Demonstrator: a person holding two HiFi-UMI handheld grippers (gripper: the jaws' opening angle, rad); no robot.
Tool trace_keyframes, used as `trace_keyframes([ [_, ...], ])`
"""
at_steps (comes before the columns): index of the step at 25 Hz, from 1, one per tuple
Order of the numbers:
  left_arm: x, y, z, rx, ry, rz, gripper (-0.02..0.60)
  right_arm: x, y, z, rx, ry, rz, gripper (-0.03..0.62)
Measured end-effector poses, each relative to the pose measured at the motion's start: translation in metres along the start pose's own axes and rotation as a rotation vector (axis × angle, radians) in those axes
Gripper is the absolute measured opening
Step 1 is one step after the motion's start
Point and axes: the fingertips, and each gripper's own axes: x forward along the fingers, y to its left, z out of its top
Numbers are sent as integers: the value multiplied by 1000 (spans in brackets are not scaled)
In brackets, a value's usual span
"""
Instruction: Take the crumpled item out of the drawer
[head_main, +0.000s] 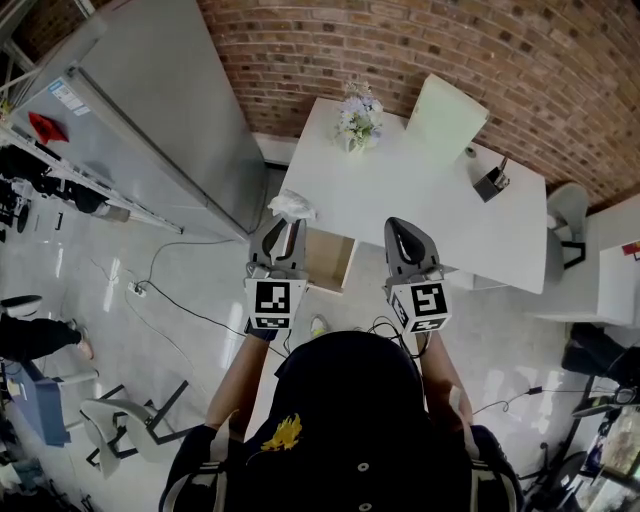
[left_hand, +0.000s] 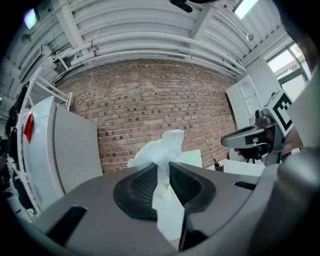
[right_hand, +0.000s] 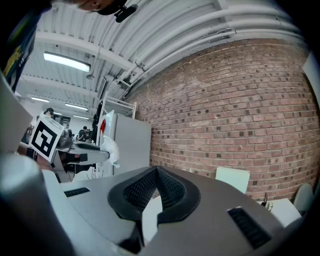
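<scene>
A crumpled white tissue (head_main: 292, 206) (left_hand: 162, 150) sticks up from between the tips of my left gripper (head_main: 283, 225) (left_hand: 163, 167), which is shut on it and holds it in the air. Just below it in the head view, the wooden drawer (head_main: 330, 258) stands pulled out from under the white table (head_main: 420, 200). My right gripper (head_main: 405, 228) (right_hand: 156, 172) is held level beside the left one, its jaws touching with nothing between them. The right gripper view also shows the tissue (right_hand: 111, 147) at the left gripper's tip.
On the table stand a flower vase (head_main: 357, 120) and a dark pen holder (head_main: 490, 183). A pale green chair (head_main: 445, 115) is behind it against the brick wall. A tall grey cabinet (head_main: 150, 110) stands at the left. Cables (head_main: 170, 300) run over the floor.
</scene>
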Motion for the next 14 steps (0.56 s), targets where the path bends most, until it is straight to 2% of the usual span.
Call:
trace_keyframes([
  [14,-3,-9,0,17,2,-7,86,0,0,-11,20,10,12,26],
])
